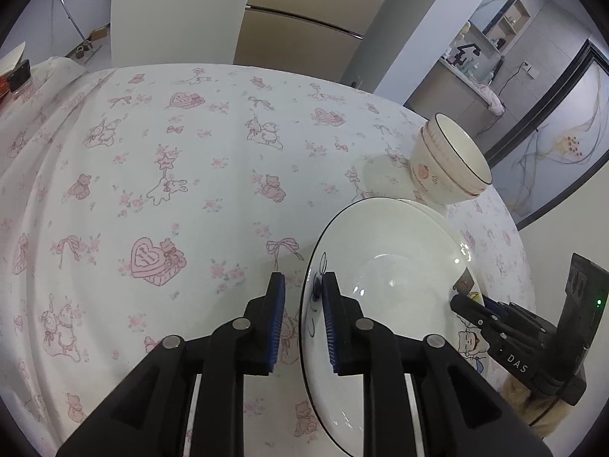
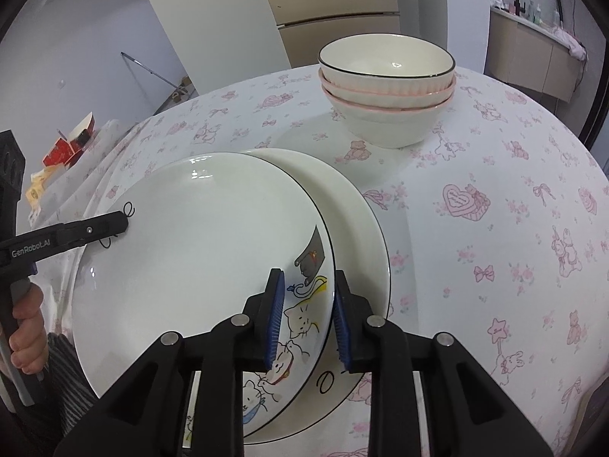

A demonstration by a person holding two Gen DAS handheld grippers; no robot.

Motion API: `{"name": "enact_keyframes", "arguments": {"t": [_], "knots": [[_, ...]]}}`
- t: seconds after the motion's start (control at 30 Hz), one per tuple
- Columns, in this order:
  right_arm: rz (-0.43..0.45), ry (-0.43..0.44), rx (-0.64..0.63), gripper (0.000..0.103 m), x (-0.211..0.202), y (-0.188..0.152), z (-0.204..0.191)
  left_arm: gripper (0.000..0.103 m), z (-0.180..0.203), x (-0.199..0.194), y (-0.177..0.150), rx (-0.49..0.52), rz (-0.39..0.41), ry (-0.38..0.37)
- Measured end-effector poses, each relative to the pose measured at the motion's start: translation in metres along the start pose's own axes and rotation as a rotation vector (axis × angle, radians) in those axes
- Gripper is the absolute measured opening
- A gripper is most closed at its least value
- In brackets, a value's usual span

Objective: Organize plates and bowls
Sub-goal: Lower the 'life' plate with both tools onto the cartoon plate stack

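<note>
While both of my grippers stand at the plates, I record the scene from left to right. At the far left of the right wrist view, cartons (image 2: 70, 144) lie on a side surface beyond the table edge, and below them my left hand (image 2: 26, 327) grips its handle beside a striped sleeve (image 2: 64, 373).

My left gripper (image 1: 303, 285) straddles the near-left rim of the top plate (image 2: 198, 251). Its jaws stand slightly apart: one blue pad (image 1: 277, 323) is clear of the rim on the outside, and the other lies against the inner face. I judge it not clamped.

That top plate, white with a black rim line and cat drawings, lies tilted on a second plate (image 2: 361, 221) of the same kind, offset toward the left so the lower one shows at the right and near side. Both rest on the floral tablecloth (image 2: 495, 266).

My right gripper (image 2: 306, 285) straddles the near-right rim of the top plate, over the cat drawings. A gap shows on both sides of the rim, so it too is slightly spread and not pinching.

Beyond the plates, toward the far right, three nested bowls (image 2: 386, 87) stand upright on the cloth, well apart from both grippers.
</note>
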State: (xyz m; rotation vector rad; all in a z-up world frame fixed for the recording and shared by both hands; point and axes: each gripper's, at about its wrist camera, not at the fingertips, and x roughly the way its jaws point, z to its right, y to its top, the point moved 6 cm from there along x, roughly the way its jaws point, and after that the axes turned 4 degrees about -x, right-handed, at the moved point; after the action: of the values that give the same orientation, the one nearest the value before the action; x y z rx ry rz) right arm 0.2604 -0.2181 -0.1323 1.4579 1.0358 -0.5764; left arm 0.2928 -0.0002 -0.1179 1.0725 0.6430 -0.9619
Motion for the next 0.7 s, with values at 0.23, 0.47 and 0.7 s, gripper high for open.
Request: {"name": "enact_keyframes", "arguments": {"t": [0.23,0.47,0.7], "knots": [[0.000,0.007,-0.002,0.024,0.001,0.000,0.000,0.019,0.004,0.002,-0.008,0.047,-0.022,0.017],[-0.001,0.040,0.025,0.024,-0.001,-0.001,0.002,0.017,0.010,-0.001,-0.012,0.095,0.004,0.064],[0.130,-0.037,0.076,0.024,-0.030,0.009,0.020,0.017,0.010,-0.002,-0.012,0.101,0.010,0.076]]}}
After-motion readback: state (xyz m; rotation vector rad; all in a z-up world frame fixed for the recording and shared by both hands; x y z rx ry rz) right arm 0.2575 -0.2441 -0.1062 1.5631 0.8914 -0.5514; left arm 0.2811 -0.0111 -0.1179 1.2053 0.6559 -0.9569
